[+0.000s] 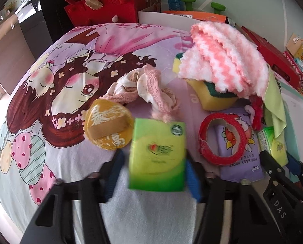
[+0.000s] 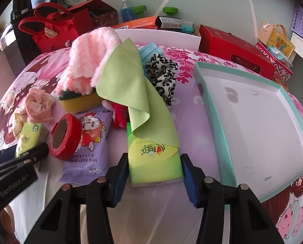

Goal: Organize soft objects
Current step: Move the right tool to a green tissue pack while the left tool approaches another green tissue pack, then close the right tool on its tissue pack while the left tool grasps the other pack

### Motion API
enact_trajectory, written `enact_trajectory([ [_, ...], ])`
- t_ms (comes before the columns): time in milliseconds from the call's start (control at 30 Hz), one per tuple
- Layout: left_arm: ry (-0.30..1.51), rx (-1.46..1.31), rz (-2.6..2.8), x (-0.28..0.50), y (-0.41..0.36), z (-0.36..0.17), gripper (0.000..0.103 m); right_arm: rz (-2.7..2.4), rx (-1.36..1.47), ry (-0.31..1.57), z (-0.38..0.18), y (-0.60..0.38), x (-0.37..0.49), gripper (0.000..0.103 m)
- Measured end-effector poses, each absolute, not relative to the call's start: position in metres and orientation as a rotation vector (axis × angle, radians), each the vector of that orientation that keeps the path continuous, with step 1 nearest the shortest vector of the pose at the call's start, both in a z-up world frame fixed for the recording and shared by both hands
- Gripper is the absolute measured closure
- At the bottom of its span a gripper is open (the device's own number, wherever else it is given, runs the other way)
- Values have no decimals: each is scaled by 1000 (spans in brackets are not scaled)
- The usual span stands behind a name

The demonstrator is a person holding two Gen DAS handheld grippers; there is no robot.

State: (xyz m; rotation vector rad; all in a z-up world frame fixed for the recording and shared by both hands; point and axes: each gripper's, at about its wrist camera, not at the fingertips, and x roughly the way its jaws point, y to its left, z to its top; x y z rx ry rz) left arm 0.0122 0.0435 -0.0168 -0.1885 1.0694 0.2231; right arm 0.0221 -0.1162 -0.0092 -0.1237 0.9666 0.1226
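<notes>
My left gripper (image 1: 155, 164) is shut on a green tissue pack (image 1: 157, 156) and holds it above the cartoon bedsheet (image 1: 49, 93). My right gripper (image 2: 153, 168) has its blue pads around a second green tissue pack (image 2: 154, 162) that lies on the sheet, partly under a light green cloth (image 2: 131, 89); the pads touch its sides. A pink-white fluffy towel (image 2: 86, 65) covers a yellow-green sponge (image 2: 80, 101). A purple baby wipes pack (image 2: 88, 140), a leopard scrunchie (image 2: 163, 75) and a pink crumpled cloth (image 1: 143, 87) lie nearby.
A shallow teal-rimmed white box (image 2: 218, 122) sits to the right. A red tape roll (image 2: 65, 138) leans on the wipes pack. A round yellow puff (image 1: 107, 125) lies at left. A red felt bag (image 1: 100, 6), red boxes (image 2: 235, 48) and a bottle (image 2: 126, 10) stand behind.
</notes>
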Motion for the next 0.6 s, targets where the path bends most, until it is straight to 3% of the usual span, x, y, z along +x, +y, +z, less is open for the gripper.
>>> enact_trajectory([
  [600,1038,-248,181,-8,53,16,53,128,-74,1006,4,-132,16,52],
])
